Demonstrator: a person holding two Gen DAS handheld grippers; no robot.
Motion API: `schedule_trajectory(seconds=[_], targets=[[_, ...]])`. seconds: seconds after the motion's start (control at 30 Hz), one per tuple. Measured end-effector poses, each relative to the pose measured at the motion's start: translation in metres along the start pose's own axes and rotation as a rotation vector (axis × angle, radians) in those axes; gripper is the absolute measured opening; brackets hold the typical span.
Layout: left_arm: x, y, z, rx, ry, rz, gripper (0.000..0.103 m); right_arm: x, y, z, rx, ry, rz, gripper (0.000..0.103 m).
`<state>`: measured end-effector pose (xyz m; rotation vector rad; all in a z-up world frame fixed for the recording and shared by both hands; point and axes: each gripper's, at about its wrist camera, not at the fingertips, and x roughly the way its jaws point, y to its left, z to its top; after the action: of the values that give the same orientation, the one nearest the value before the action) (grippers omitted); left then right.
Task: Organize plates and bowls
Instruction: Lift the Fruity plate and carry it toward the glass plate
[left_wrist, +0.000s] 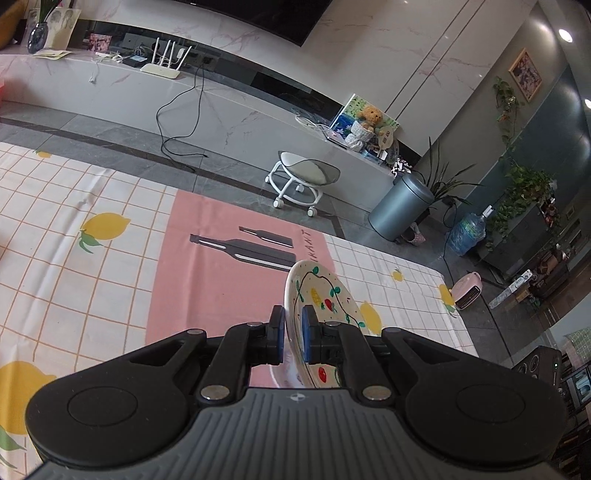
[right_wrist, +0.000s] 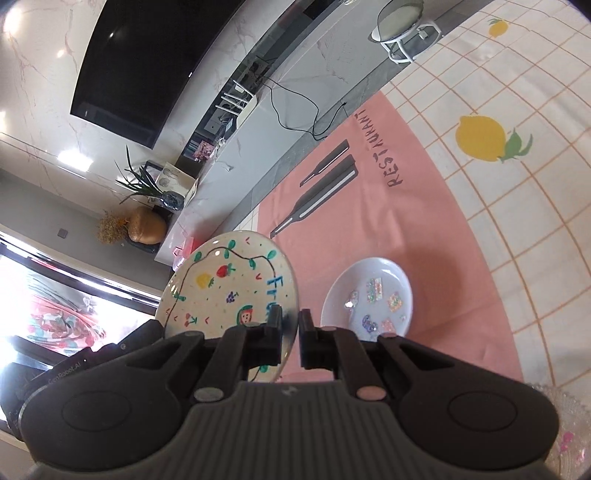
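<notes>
A living room with a marble wall is seen beyond a counter (left_wrist: 92, 206) covered by a checked lemon cloth with a pink mat (right_wrist: 388, 229) laid on it. In each hand a painted plate is held on edge, clear of the cloth: the left plate (left_wrist: 325, 295) is clamped at its rim by the left hand-held gripper (left_wrist: 293, 334), and the right plate (right_wrist: 229, 288) is pinched at its rim by the right hand-held gripper (right_wrist: 290, 339), both jaws drawn nearly together. The plates are judged stiff, glazed, slippery and breakable, so a firm rim hold is needed. A pale dish (right_wrist: 369, 295) lies on the mat just beside the right plate and could serve as a stacking spot. Beyond, a white stool (left_wrist: 301, 177) and a grey bin (left_wrist: 399, 206) stand on the floor.
</notes>
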<state>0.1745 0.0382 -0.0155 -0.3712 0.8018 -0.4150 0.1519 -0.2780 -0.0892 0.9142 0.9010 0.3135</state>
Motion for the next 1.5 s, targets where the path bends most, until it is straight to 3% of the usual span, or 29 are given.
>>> schedule_trajectory(seconds=[0.37, 0.7, 1.0, 1.5], targets=[[0.013, -0.067, -0.052, 0.031, 0.049, -0.062, 0.01, -0.088, -0.053, -0.027, 0.082, -0.072, -0.015, 0.007], [0.043, -0.084, -0.106, -0.015, 0.133, -0.09, 0.01, -0.142, -0.107, -0.049, 0.133, -0.107, -0.099, 0.007], [0.053, -0.068, -0.15, -0.087, 0.204, -0.048, 0.01, -0.152, -0.132, -0.066, 0.145, -0.095, -0.145, 0.005], [0.041, -0.064, -0.176, -0.078, 0.203, 0.011, 0.011, -0.146, -0.13, -0.084, 0.099, -0.072, -0.192, 0.005]])
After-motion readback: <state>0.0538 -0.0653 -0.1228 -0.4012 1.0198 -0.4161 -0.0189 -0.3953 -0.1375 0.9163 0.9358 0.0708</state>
